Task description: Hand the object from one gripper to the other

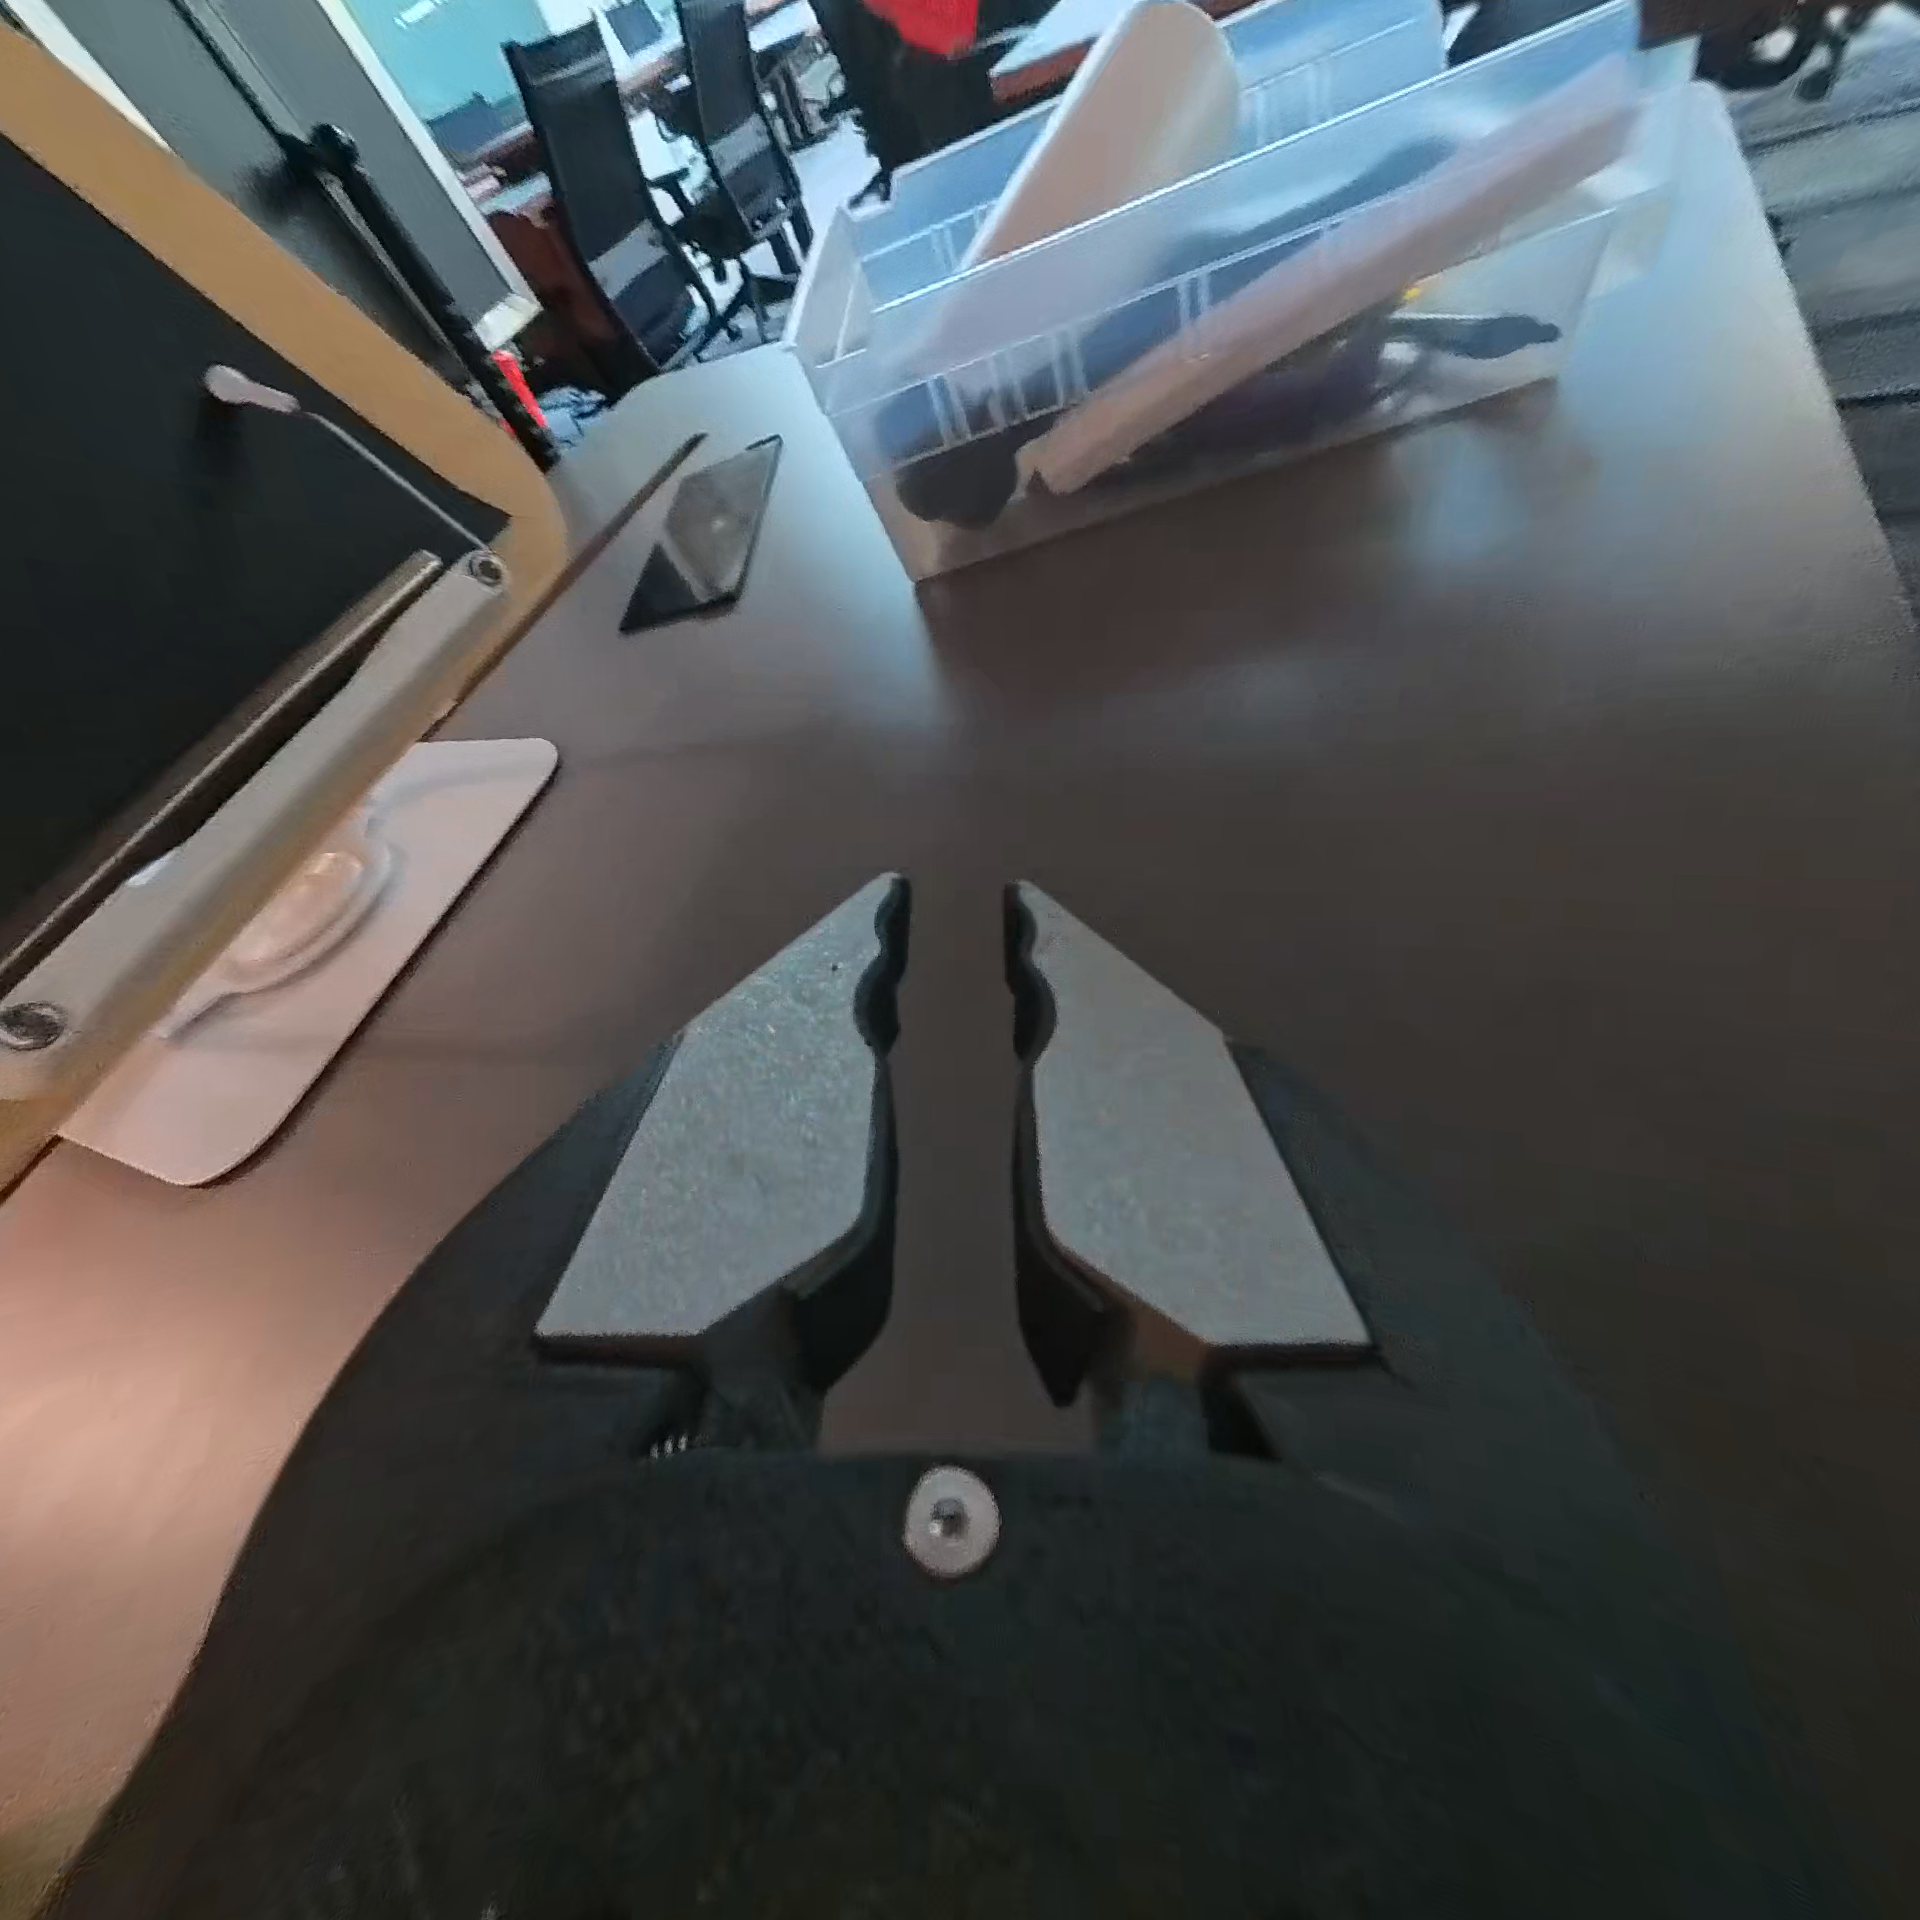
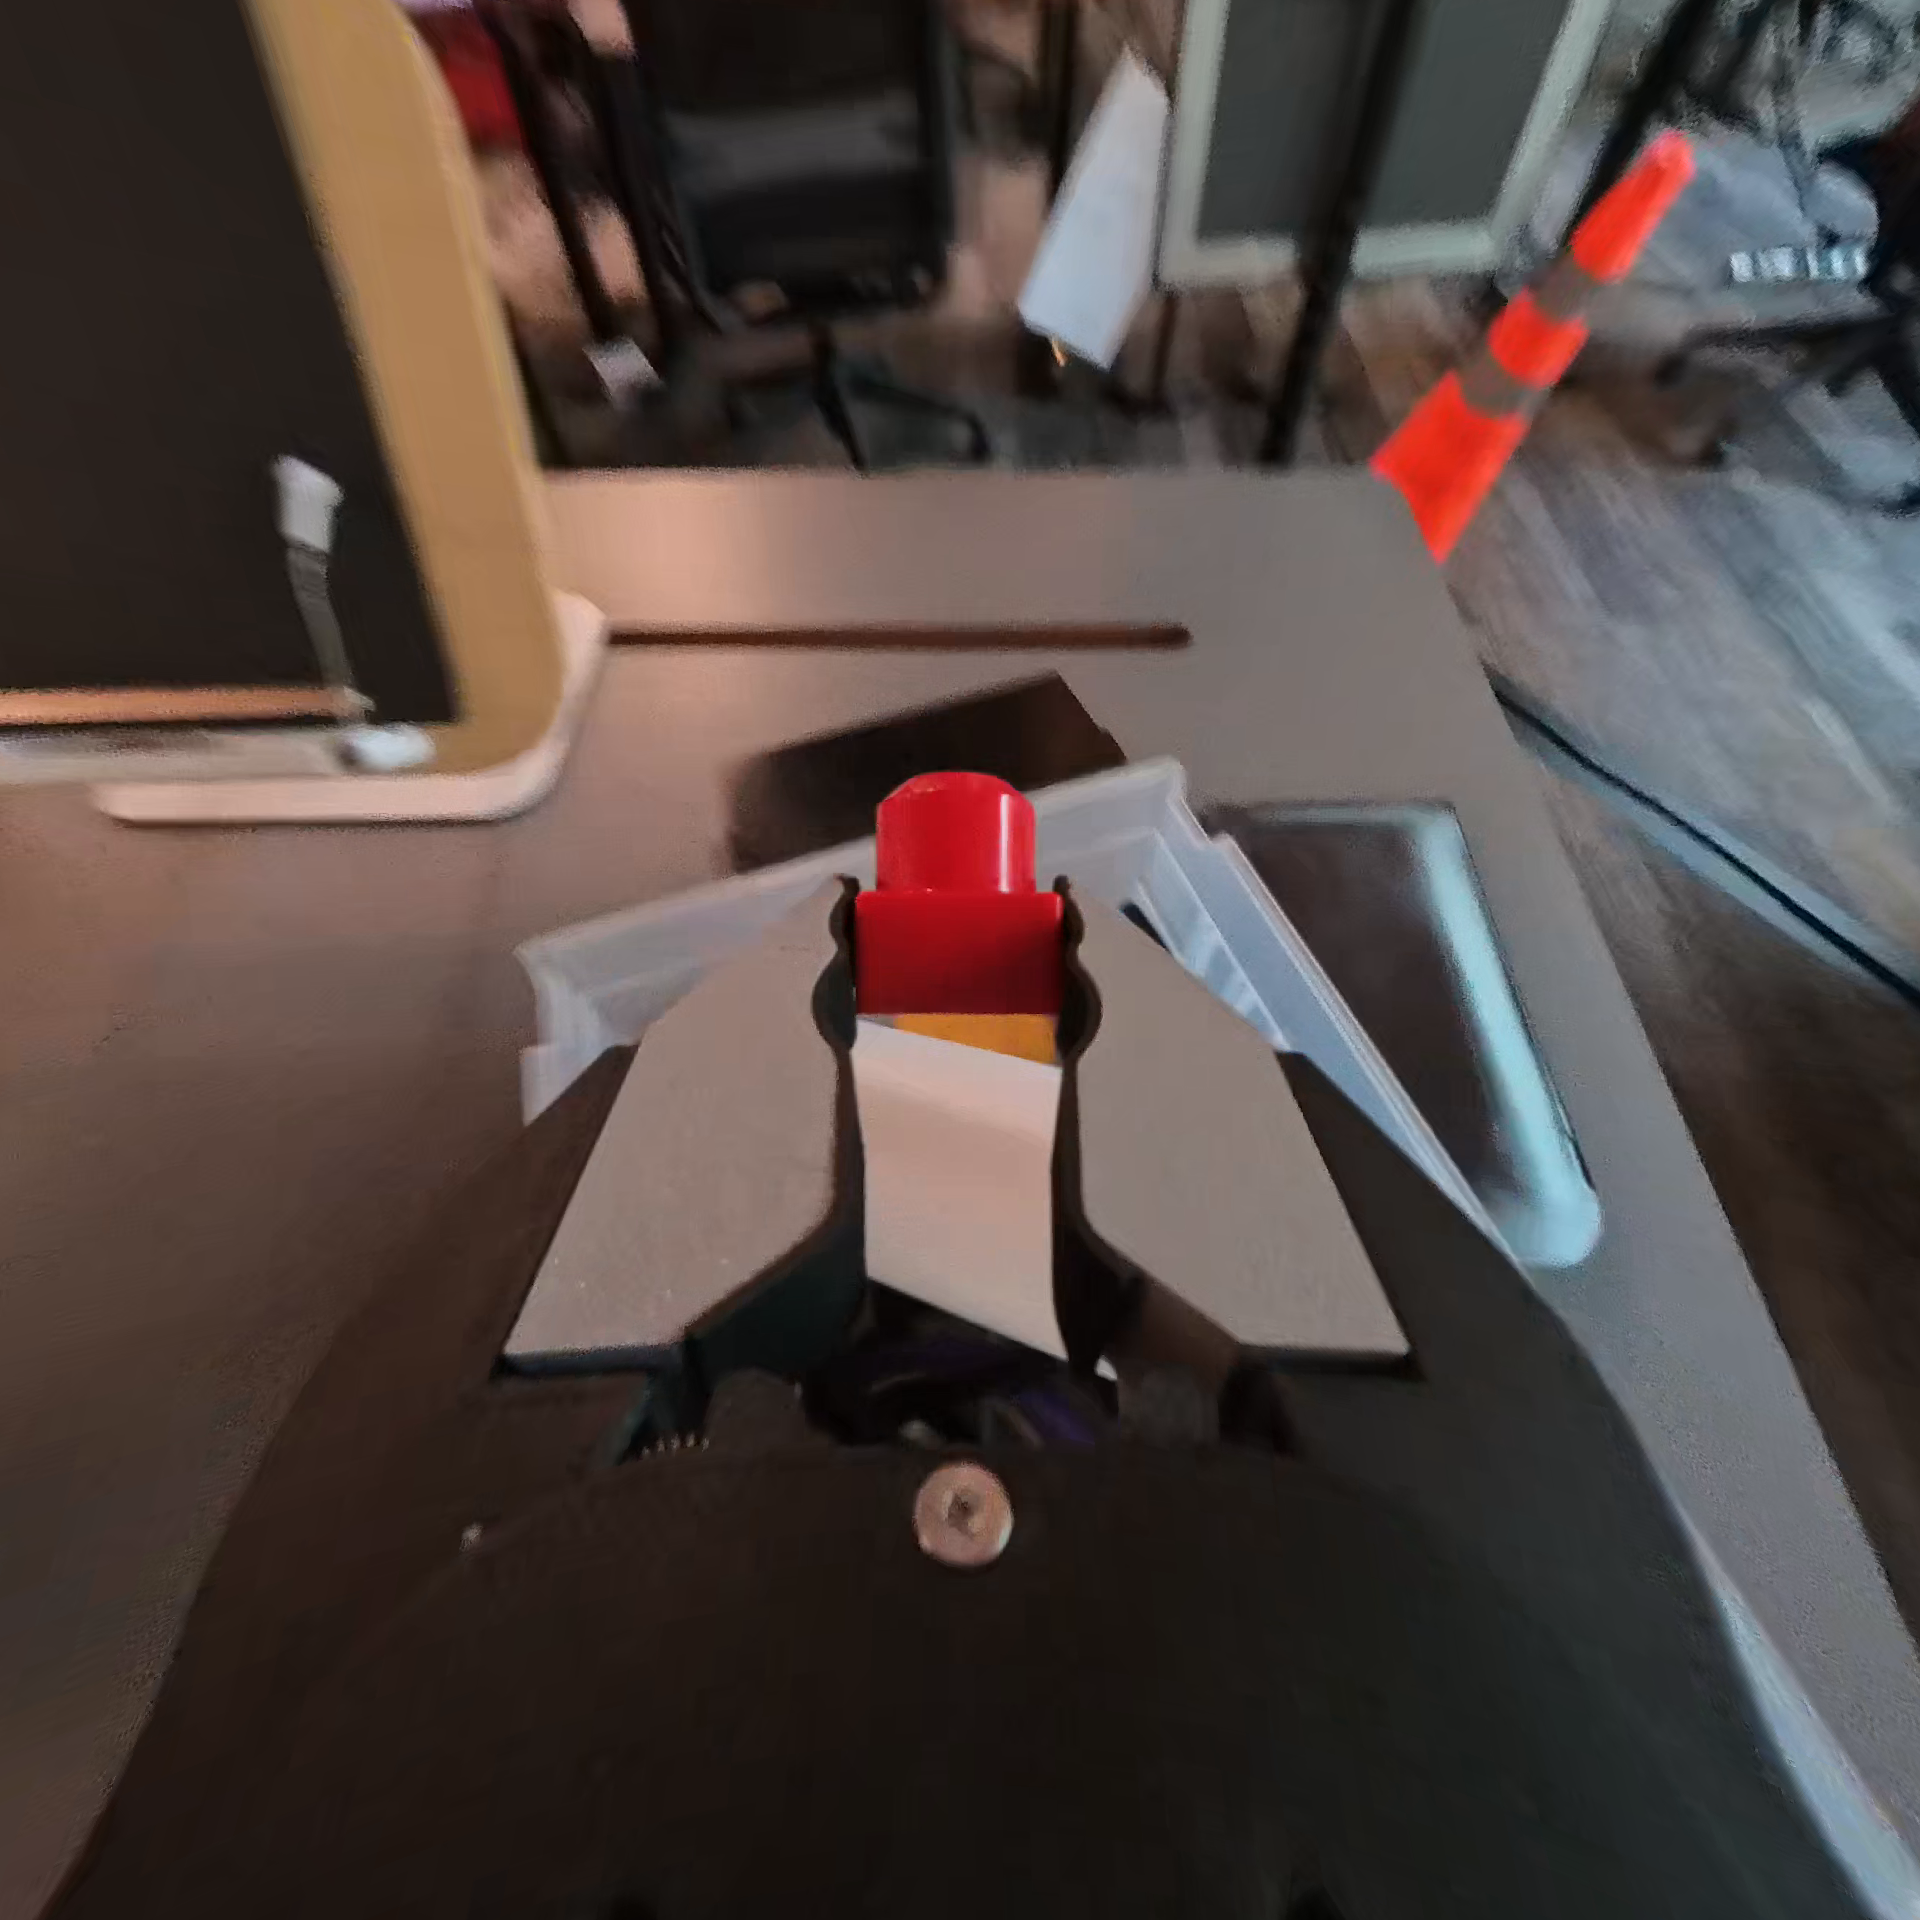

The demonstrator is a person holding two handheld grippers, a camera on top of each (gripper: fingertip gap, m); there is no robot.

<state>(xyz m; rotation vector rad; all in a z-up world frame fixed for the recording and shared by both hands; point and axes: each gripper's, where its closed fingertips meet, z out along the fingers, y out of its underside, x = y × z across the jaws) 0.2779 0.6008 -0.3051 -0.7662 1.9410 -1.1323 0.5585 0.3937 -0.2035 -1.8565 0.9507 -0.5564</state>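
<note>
In the right wrist view my right gripper [image 2: 956, 951] is shut on a red block with a round stud on top [image 2: 956, 914]; a yellow piece [image 2: 977, 1034] shows just under the red. It is held above a clear plastic bin [image 2: 1226, 935] on the dark table. In the left wrist view my left gripper [image 1: 956, 935] is open with a narrow gap and holds nothing, low over the dark brown table [image 1: 1351, 779]. The same kind of clear bin [image 1: 1195, 312] stands ahead to its right. Neither gripper shows in the other's view.
A monitor on a silver stand [image 1: 312, 935] is at the left, with a tan divider [image 2: 416, 364] behind it. A black cable hatch [image 1: 707, 530] is set in the table. Office chairs [image 1: 623, 208] and an orange cone [image 2: 1517, 343] stand beyond the table. Left tips to right tips: about 35 centimetres.
</note>
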